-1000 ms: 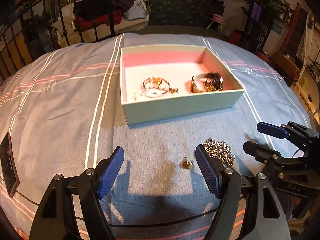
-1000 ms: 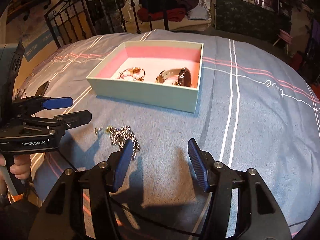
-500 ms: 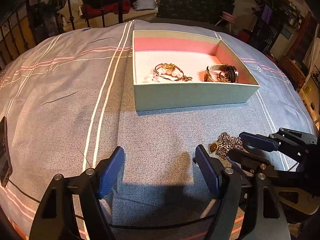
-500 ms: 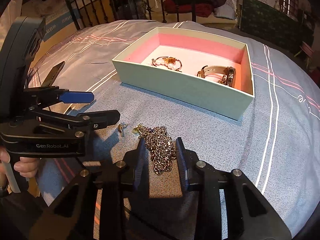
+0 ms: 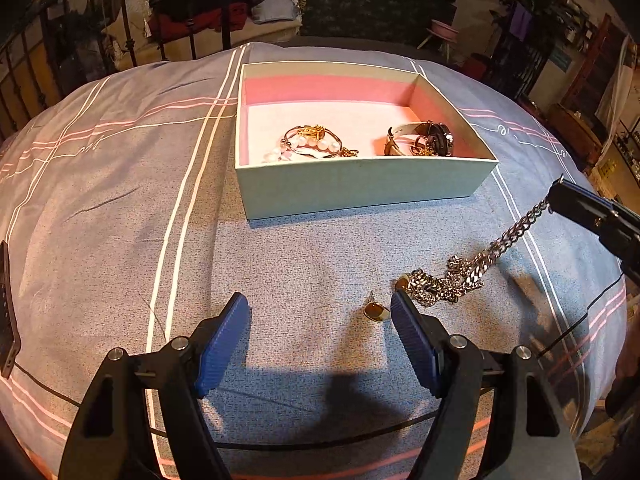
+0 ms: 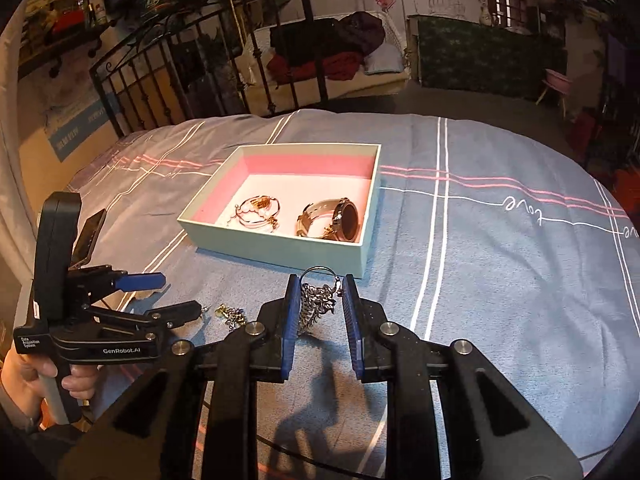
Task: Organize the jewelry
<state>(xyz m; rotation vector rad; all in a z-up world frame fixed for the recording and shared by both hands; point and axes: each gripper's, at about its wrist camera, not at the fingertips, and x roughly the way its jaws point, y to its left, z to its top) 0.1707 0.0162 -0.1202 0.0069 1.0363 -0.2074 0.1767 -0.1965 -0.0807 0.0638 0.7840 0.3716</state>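
One open box (image 5: 360, 188) sits on the bed (image 5: 100, 200), and two pieces lie on its pink floor: a pearl bracelet (image 5: 312, 144) toward the left and a watch (image 5: 432, 142) toward the right, apart from each other. In front of the box, one silver chain (image 5: 460, 272) is partly raised: its upper end is pinched in the jaws of the right gripper (image 6: 320, 300), while the lower end is bunched in a heap on the bedspread. One small gold earring (image 5: 376, 311) lies just beside that heap, close to the right finger of the left gripper (image 5: 320, 340), whose jaws stand wide apart and hold nothing. A dark phone (image 5: 6, 312) rests at the bed's left edge.
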